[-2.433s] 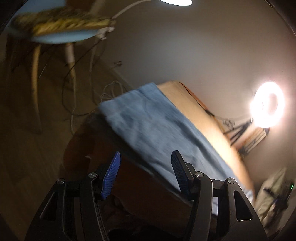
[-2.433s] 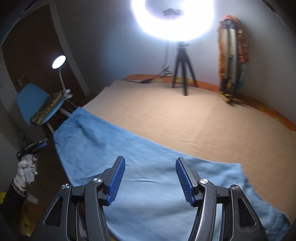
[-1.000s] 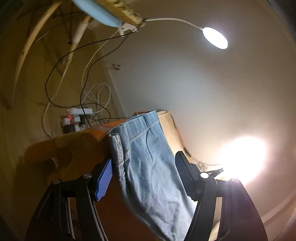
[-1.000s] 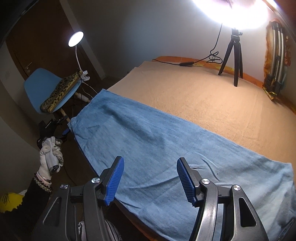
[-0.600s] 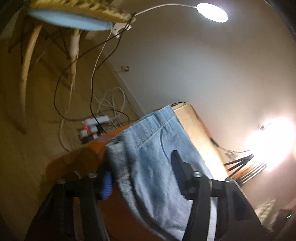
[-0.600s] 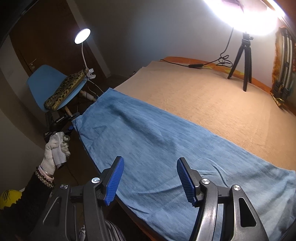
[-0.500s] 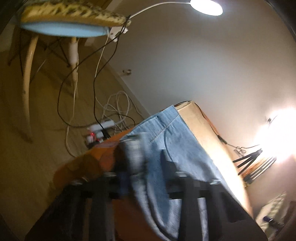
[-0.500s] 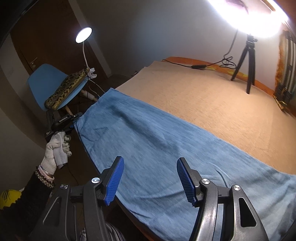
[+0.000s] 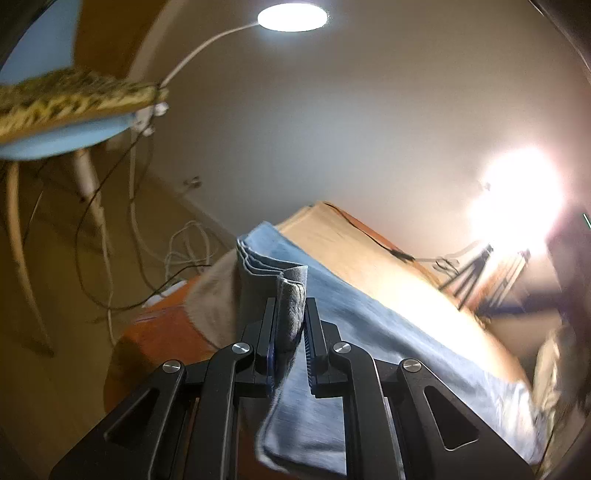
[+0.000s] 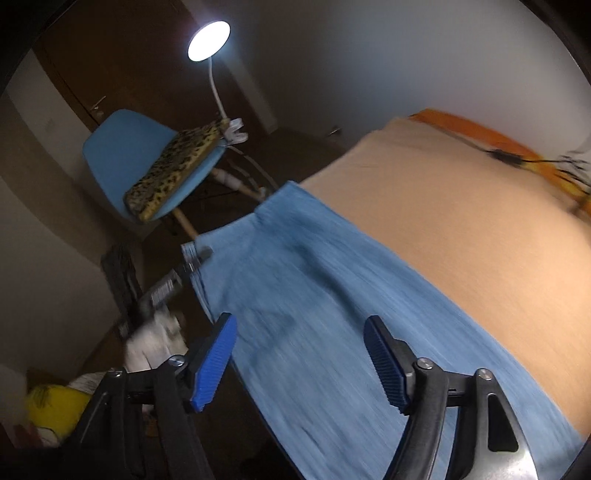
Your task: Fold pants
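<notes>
Light blue denim pants lie stretched along the near edge of a tan-covered bed. My left gripper is shut on the waistband corner of the pants, with bunched denim between the jaws. In the right wrist view the left gripper holds that corner at the bed's left end. My right gripper is open and empty, hovering over the middle of the pants.
A blue chair with a leopard-print cushion and a clip lamp stands left of the bed. Cables lie on the floor. A ring light on a tripod shines at the far side.
My left gripper has closed on the waistband corner and lifted it slightly. My right gripper has swung left along the pants, staying open.
</notes>
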Available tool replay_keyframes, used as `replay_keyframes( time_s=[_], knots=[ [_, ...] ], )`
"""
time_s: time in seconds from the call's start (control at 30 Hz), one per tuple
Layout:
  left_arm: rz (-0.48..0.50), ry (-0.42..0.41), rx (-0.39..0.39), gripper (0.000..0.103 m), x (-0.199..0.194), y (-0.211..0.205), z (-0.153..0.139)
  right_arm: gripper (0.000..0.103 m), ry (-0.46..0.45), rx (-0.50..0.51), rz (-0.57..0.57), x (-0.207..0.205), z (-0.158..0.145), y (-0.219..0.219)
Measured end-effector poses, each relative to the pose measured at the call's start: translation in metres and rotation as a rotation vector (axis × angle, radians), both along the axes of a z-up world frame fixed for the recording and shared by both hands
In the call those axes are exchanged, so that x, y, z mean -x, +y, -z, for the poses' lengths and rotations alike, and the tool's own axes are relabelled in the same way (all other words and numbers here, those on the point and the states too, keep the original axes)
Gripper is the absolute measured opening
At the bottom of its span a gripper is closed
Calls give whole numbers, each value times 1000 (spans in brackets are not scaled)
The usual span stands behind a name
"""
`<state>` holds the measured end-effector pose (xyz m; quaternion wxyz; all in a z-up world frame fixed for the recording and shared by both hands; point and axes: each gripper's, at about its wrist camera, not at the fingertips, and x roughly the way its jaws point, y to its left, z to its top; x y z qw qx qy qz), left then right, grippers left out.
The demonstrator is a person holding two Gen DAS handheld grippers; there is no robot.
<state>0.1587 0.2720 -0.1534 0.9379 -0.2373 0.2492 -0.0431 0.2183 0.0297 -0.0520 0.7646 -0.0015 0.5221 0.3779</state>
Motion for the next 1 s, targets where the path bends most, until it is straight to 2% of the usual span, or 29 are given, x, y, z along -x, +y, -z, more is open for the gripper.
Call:
replay_keyframes(
  time_s=[0.13, 0.3, 0.6, 0.77, 0.93, 1.0],
  knots=[
    [58, -18, -20, 11, 2, -15, 0, 75, 93, -15, -19, -46, 13, 61],
    [124, -32, -39, 11, 5, -31, 1, 75, 151, 34, -43, -85, 44, 138],
    [207, -26, -111, 11, 2, -47, 2, 75, 169, 199, -47, -104, 99, 209],
    [214, -30, -143, 11, 2, -57, 4, 75, 129, 286, -97, -94, 103, 235],
    [241, -36, -186, 11, 4, -73, 6, 75, 0, 505, -199, -70, 116, 261],
    [246, -35, -200, 11, 5, -76, 6, 70, -40, 579, -213, -65, 122, 263]
  ],
)
